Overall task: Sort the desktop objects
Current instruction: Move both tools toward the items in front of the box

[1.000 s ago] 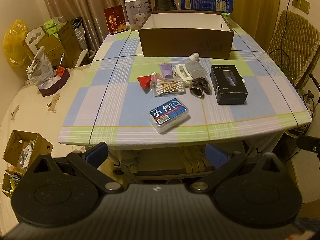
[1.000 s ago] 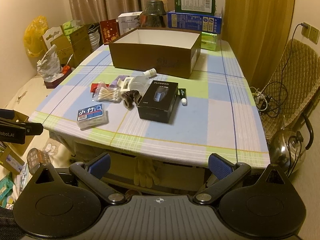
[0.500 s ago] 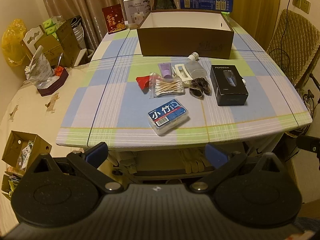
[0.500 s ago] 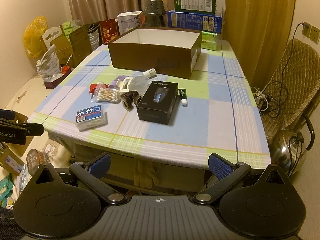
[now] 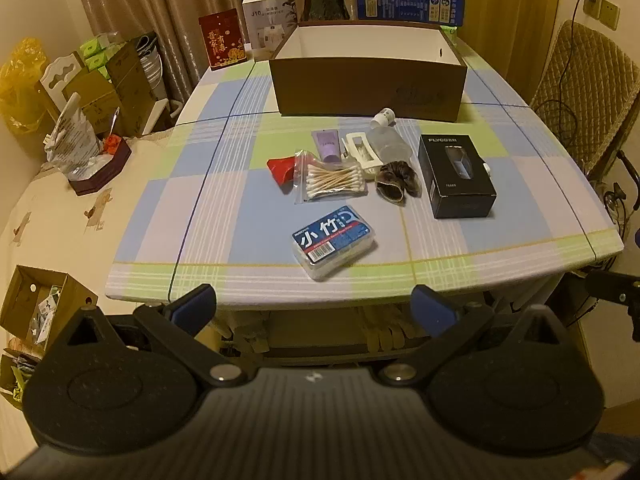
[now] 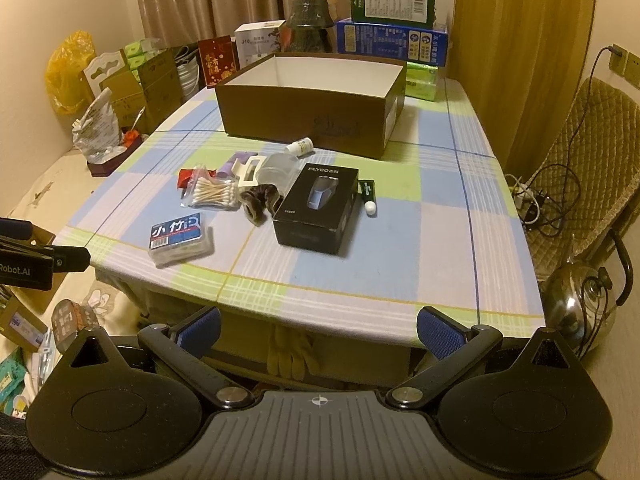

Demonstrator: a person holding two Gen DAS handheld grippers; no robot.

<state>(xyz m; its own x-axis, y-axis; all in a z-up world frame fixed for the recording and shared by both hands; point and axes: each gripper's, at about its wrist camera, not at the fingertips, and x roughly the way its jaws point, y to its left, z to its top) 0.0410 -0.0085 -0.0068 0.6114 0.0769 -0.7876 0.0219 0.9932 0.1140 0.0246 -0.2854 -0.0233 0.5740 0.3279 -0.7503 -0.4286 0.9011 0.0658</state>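
On the surface [image 5: 240,216], the open cardboard box [image 5: 368,92] stands at the back. Before it lie a bottle [image 5: 388,140], a tube [image 5: 330,145] and a hair clip [image 5: 362,152]. Nearer sit the cotton-swab bag [image 5: 332,180], a scrunchie [image 5: 398,182] to its right, then the shaver box [image 5: 456,176]. The toothpick box [image 5: 334,242] lies nearest the front edge.

A table [image 5: 248,216] under a checked cloth carries an open brown box [image 5: 368,92] at its far side. In front of the box lie a clear bottle [image 5: 388,142], a purple tube [image 5: 330,144], a bag of cotton swabs [image 5: 332,180], a black carton [image 5: 456,176] and a blue packet [image 5: 334,240].
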